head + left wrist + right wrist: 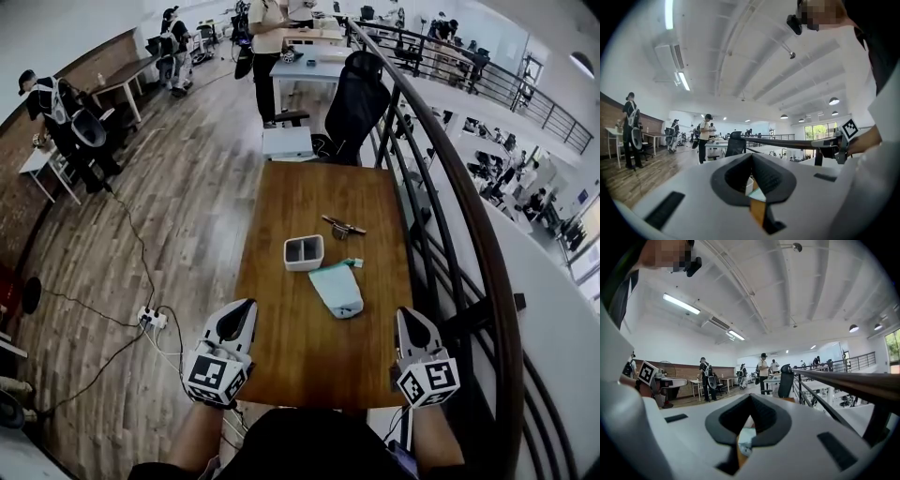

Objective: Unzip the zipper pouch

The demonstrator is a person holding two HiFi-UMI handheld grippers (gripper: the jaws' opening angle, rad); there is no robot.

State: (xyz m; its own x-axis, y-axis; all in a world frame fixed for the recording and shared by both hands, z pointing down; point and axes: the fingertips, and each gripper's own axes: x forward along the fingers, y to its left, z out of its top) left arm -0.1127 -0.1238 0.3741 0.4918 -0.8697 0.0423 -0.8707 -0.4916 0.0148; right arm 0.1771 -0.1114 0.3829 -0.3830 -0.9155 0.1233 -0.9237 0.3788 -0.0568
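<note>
My table and what stands around it

A wooden table (309, 352) is in front of me. A small white box (304, 252) sits near its middle, with a slim dark tool (343, 226) just beyond it. A black office chair (356, 103) stands at the far end. A curved railing (487, 234) runs along my right, and a power strip (151, 319) lies on the plank floor (183, 206) to my left.

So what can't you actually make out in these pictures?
Pouch, head view: too small to tell if its zip is open.
Dark thing beyond it: too small to name.
White box: inside too dark.
Gripper views: the left gripper and right gripper themselves hide nearly all the table.
</note>
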